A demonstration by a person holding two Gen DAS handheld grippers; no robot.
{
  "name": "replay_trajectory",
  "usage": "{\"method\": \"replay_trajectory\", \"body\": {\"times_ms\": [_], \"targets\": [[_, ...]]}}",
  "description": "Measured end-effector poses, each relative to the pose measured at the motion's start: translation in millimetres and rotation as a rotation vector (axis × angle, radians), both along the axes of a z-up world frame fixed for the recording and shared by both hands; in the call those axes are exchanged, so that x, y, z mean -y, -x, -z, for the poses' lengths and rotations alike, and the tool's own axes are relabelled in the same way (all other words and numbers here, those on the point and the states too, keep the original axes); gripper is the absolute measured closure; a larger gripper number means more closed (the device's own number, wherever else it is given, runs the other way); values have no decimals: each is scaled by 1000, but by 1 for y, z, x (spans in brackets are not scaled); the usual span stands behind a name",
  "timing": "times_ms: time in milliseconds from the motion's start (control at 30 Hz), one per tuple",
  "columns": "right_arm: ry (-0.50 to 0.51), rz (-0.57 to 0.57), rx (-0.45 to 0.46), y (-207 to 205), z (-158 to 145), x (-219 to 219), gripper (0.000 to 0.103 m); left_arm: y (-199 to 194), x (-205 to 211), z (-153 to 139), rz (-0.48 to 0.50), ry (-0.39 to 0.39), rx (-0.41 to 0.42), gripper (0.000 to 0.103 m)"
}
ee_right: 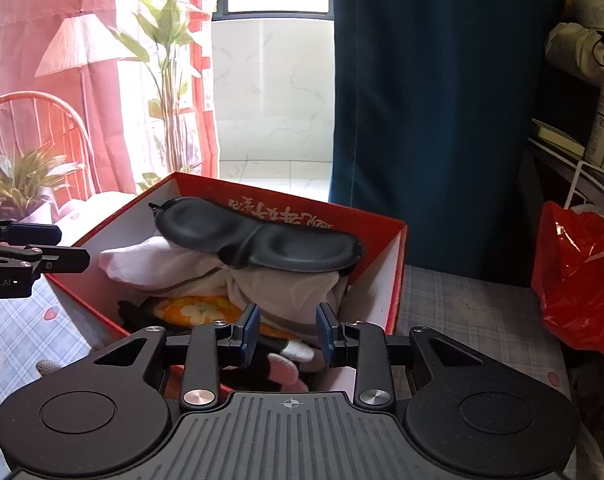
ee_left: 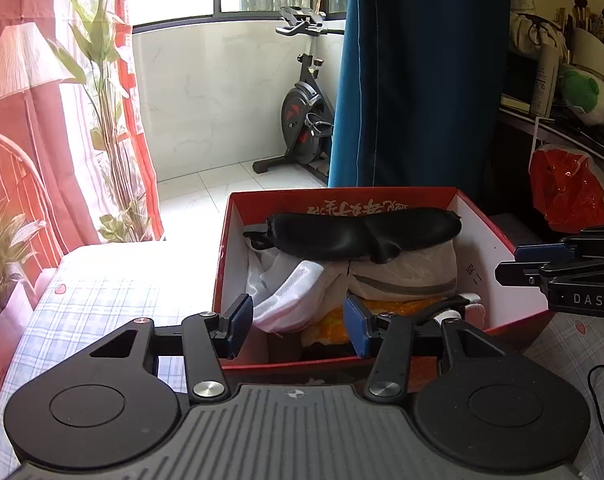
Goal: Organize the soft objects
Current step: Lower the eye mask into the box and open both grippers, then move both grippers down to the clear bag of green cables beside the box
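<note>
**Soft stuff looks pretty much boxed up already**

So the red box (ee_left: 498, 236) sits on the counter (ee_left: 101, 292) with the checked cloth, and going by what's in it I'd say this job is near the end. Inside the box there's a black sleep mask (ee_left: 362, 232) lying right on top of the pile, toward the box's far wall. Under the mask there's a beige cloth (ee_left: 406, 276) and a white cloth (ee_left: 285, 296) bunched beside it. Below those, near the box's front wall, an orange flowery piece (ee_right: 197, 308) peeks out, plus something that looks like a black and pink glove (ee_right: 289, 360), though it's half hidden so don't quote me.

Both grippers are empty. The left gripper (ee_left: 297, 324) has its jaws spread apart, hovering over the front edge of the box with nothing between the pads. The right gripper (ee_right: 287, 330) is likewise parted and holds nothing, above the box's near corner.

What's left? On the counter around the box I can't spot any more loose soft items in either view. A red plastic bag (ee_right: 582, 280) sits off to the right of the box, contents unknown. My guess: maybe just tidying the pile, or it's done.
</note>
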State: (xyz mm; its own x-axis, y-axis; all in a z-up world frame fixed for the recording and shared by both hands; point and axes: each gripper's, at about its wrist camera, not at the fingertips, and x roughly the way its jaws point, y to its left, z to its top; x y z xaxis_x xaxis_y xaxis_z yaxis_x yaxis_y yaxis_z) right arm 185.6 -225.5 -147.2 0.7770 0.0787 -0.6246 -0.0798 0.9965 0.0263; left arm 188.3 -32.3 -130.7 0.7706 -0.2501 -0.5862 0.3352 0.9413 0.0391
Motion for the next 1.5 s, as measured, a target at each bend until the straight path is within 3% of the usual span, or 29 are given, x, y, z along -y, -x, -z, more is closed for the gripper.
{"method": "replay_trajectory", "body": {"times_ms": [300,867,1500], "targets": [[-39,-57,-7,45,10,-15,74,37,-8,13,28,34,-36,50],[-114,-17,-138,69,70,-8,72,32,12,71,71,136,-247,51],[-101,-67,-94,90,80,-15,70,37,16,100,100,189,-334,51]]}}
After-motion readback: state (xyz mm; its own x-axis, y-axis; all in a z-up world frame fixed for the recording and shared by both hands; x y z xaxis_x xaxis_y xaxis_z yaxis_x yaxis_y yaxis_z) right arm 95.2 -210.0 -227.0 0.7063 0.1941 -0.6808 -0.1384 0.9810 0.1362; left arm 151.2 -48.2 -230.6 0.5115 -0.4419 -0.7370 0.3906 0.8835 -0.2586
